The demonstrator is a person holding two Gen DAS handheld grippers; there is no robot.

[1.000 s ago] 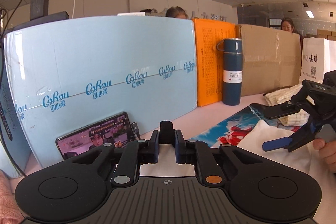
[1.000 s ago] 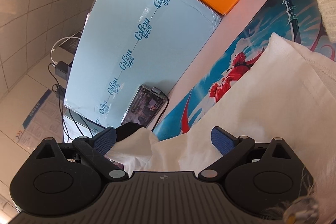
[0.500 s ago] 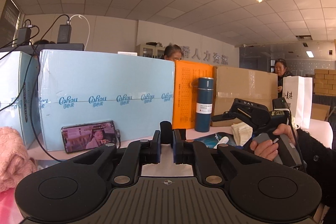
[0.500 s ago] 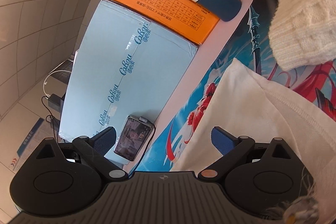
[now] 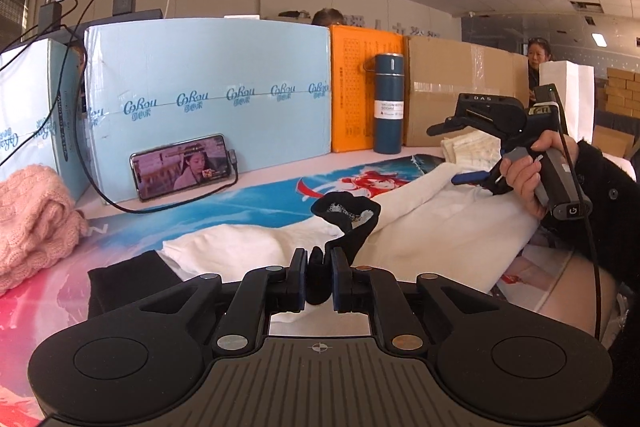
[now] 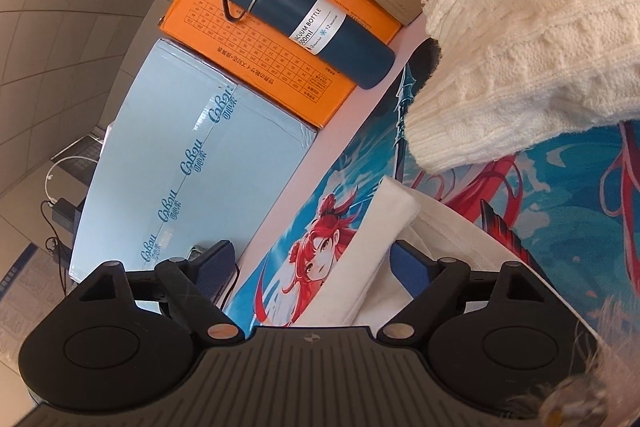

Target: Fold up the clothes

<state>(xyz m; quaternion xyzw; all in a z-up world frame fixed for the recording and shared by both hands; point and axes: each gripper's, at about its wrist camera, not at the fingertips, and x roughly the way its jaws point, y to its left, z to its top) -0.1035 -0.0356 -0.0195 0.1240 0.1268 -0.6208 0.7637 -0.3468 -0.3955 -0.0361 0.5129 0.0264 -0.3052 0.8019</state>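
Your left gripper (image 5: 319, 281) pinches black collar (image 5: 344, 223) of white garment (image 5: 440, 227), lying half-gathered on mat (image 5: 256, 203). Your right gripper (image 6: 316, 265) spread wide, empty, over far edge. Mid-fold, likely; next needs right grip on fabric.

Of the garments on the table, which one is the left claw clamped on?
The white cotton garment with black trim, its black edge pinched in the left claw. The pink knit sweater and cream knit sweater lie untouched.
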